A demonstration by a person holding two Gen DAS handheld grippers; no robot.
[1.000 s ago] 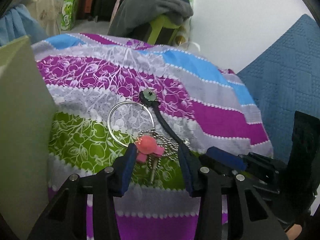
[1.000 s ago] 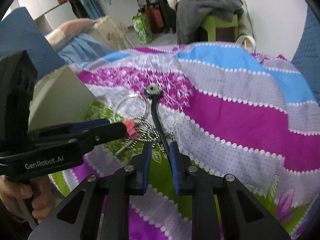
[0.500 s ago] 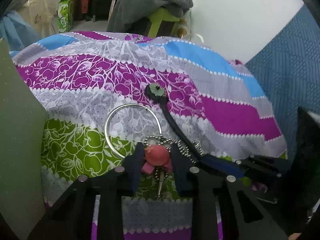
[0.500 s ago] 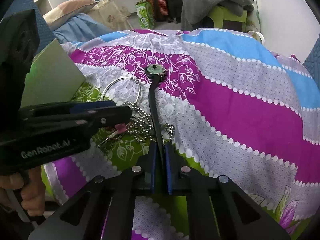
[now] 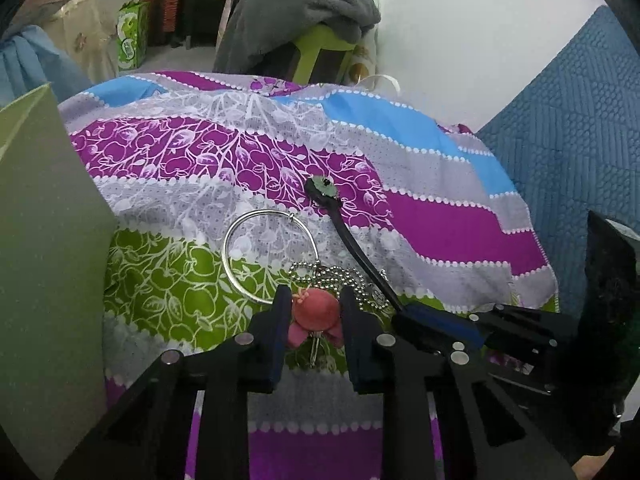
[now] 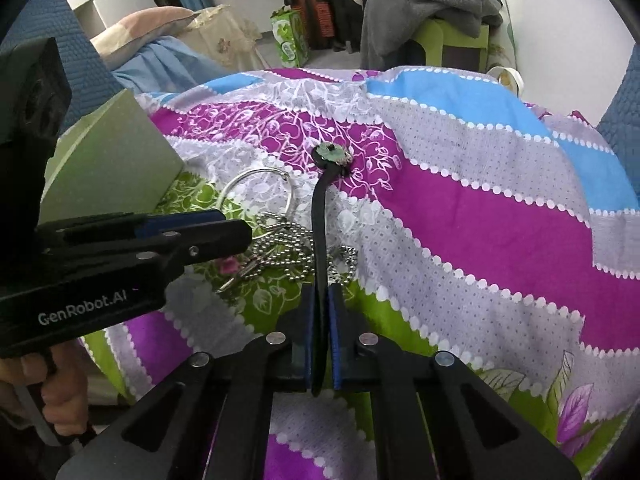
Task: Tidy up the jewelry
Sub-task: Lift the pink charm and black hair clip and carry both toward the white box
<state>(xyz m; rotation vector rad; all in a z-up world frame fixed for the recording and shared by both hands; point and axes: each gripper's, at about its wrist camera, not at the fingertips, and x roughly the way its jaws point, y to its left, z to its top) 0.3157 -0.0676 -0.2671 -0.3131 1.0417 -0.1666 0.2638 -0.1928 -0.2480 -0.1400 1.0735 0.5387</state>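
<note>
A pink charm (image 5: 316,312) with small keys lies on the patterned bedspread (image 5: 440,232), and my left gripper (image 5: 314,308) is shut on it, both pads pressing its sides. A silver ball chain (image 5: 348,276) is tangled around the charm, and a silver bangle (image 5: 268,256) lies just behind. A black strap (image 6: 320,216) ending in a round green piece (image 6: 332,154) runs up from my right gripper (image 6: 320,312), which is shut on the strap's near end. In the right wrist view the left gripper (image 6: 240,236) reaches in from the left over the ball chain (image 6: 288,248) and the bangle (image 6: 256,192).
A pale green box (image 5: 40,240) stands close on the left, touching the bedspread. A blue quilted headboard (image 5: 560,160) rises on the right. Beyond the bed are a green stool with grey clothes (image 5: 304,12), bags and a pillow. A hand (image 6: 52,392) holds the left gripper's handle.
The left jaws have closed from wide apart onto the pink charm. The right jaws have closed onto the black strap. Neither hand has shifted much.
</note>
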